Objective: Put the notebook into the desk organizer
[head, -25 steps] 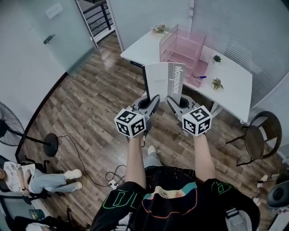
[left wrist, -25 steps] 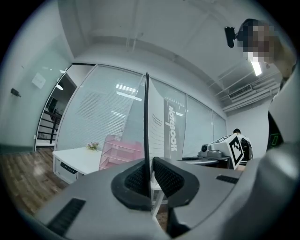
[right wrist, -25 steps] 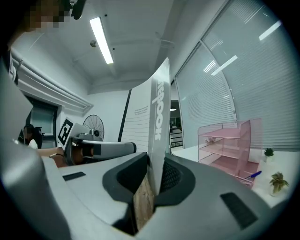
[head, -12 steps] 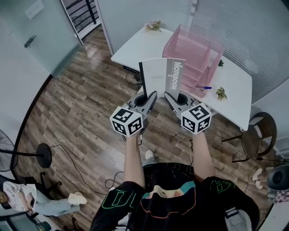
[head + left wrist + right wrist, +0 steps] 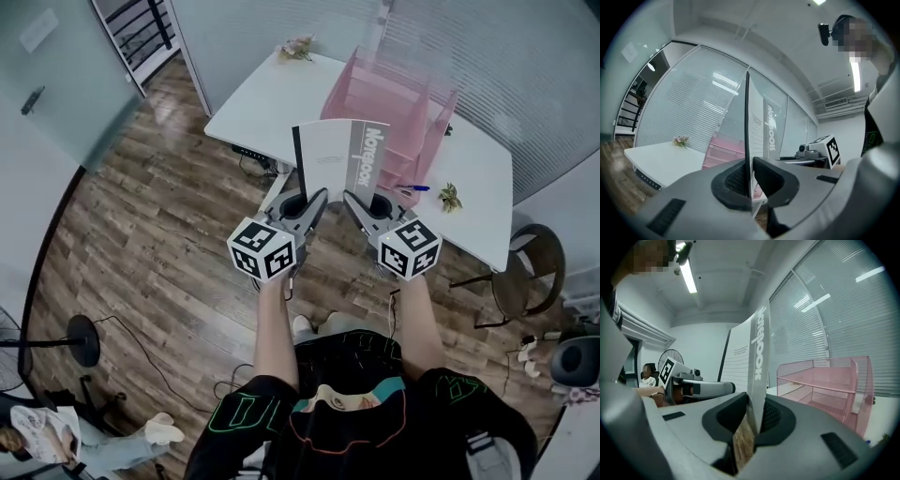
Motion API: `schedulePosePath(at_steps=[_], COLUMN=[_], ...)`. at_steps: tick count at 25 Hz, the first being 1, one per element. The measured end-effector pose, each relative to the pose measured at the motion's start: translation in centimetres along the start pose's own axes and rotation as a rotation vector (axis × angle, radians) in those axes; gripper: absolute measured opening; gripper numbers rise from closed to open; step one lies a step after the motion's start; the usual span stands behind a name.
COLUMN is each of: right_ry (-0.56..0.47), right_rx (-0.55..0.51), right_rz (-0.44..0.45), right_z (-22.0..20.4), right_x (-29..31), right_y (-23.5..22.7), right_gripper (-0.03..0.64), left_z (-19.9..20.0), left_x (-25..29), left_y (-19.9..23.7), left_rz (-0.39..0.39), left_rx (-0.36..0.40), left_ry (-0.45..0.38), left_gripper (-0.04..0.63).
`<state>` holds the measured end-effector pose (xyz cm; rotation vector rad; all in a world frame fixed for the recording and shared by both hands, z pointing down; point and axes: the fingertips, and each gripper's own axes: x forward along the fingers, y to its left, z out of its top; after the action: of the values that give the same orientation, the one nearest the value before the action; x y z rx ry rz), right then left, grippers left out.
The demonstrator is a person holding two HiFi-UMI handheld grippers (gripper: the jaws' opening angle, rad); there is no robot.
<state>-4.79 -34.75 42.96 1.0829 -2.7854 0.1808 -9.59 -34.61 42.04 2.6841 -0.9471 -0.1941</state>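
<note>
both forearms are stretched straight out in front, side by side, with the left gripper (image 5: 319, 200) and right gripper (image 5: 351, 200) angled in toward each other. each one is clamped on the bottom edge of the white and grey softcover notebook (image 5: 339, 161). the left pads pinch the thin dark-edged cover side, and the right pads squeeze the grey strip with the lettering. the notebook stands upright in the air, off the white desk (image 5: 267, 103) and just in front of its near edge. it blocks the lower front of the pink wire-mesh desk organizer (image 5: 398, 94), which sits toward the desk's far edge and looks smeared from the head view. a blue pen (image 5: 417, 187) lies by the near edge next to the organizer, with a small potted plant (image 5: 452, 196) just beside it toward the right end. the desk's left end is bare apart from a little bunch of flowers (image 5: 298, 47) at the far left corner. there's open wood floor (image 5: 159, 234) off to the left.
</note>
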Motion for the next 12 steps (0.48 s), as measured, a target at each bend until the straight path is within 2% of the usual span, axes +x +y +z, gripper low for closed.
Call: schedulePosePath(at_steps=[12], right_ry=[-0.021], right_rx=[0.068], right_rz=[-0.060], right_z=[2.2], right_x=[-1.4], right_y=[-6.8], right_gripper=[0.031], left_z=[1.9], left_x=[7.2], left_y=[-0.1], left_rz=[-0.045], left_rx=[0.032], left_ry=[0.016], left_gripper=[0.028])
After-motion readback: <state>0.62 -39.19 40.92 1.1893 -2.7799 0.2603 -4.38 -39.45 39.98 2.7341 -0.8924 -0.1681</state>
